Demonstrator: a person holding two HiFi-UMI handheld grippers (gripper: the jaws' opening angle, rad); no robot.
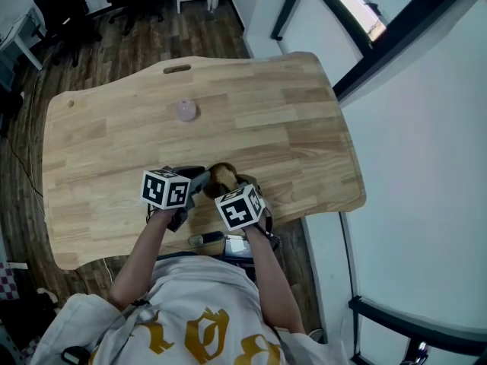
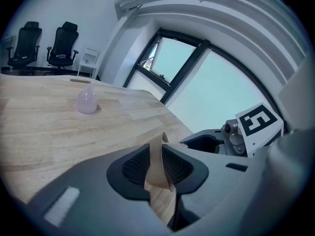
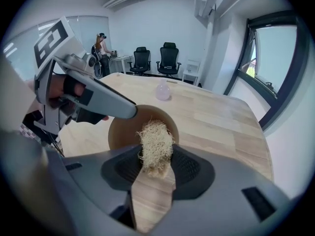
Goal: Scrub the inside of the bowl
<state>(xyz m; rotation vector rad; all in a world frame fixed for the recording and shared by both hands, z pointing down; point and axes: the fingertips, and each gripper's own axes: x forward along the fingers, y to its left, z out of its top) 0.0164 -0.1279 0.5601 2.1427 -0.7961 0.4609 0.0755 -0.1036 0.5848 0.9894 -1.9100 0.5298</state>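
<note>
Fibrous scrub pad is pinched in the right gripper, jaws nearly closed on it. Pad tip sits over the mouth of the wooden bowl, just ahead of that claw. Left gripper is clamped on the bowl's rim, wall edge-on between its pads. Risk: hard strokes could twist the rim out of that thin pinch, or the claws could collide. Table edge is close behind both claws. Open room ahead, with only a small pink bottle well beyond.

Left hand-held gripper clamped on bowl rim; pale pink bottle well apart on wooden table.
</note>
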